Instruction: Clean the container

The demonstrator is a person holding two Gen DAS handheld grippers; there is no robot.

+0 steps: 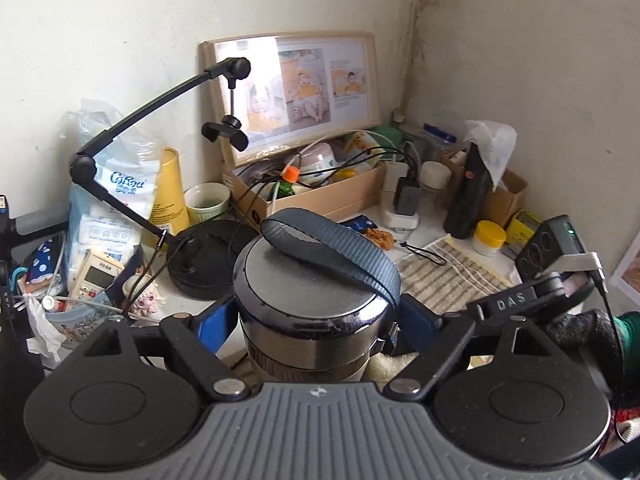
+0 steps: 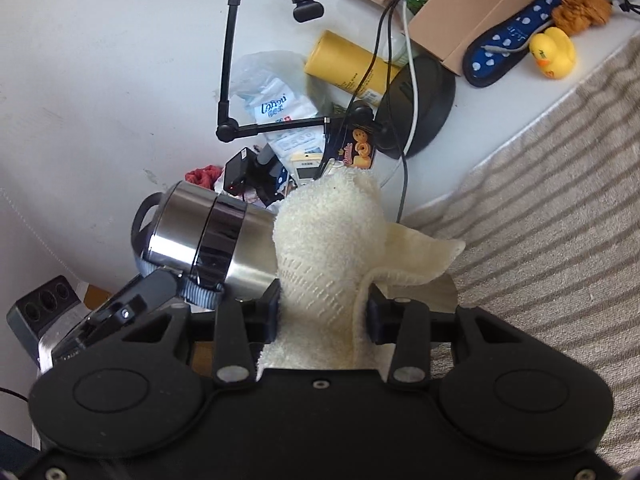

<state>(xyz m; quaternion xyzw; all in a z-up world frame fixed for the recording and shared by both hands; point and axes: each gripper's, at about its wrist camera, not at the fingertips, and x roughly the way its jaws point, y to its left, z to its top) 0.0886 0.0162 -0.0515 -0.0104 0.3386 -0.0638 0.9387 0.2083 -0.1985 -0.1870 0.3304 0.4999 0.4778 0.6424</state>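
Note:
A steel container (image 1: 312, 300) with a dark lid and a blue-grey strap loop (image 1: 332, 252) is clamped between the blue pads of my left gripper (image 1: 316, 324), held upright above the desk. In the right wrist view the same container (image 2: 208, 236) appears tilted, with the left gripper's finger under it. My right gripper (image 2: 322, 312) is shut on a cream cloth (image 2: 328, 240), which is wrapped over the container's lower body. The container's base is hidden under the cloth.
A cluttered white desk (image 1: 424, 236) holds a black phone stand with round base (image 1: 208, 264), a cardboard box (image 1: 316, 188), a yellow canister (image 1: 170, 192), a striped towel (image 2: 540, 208), a rubber duck (image 2: 554, 54) and a framed photo (image 1: 296, 88) against the wall.

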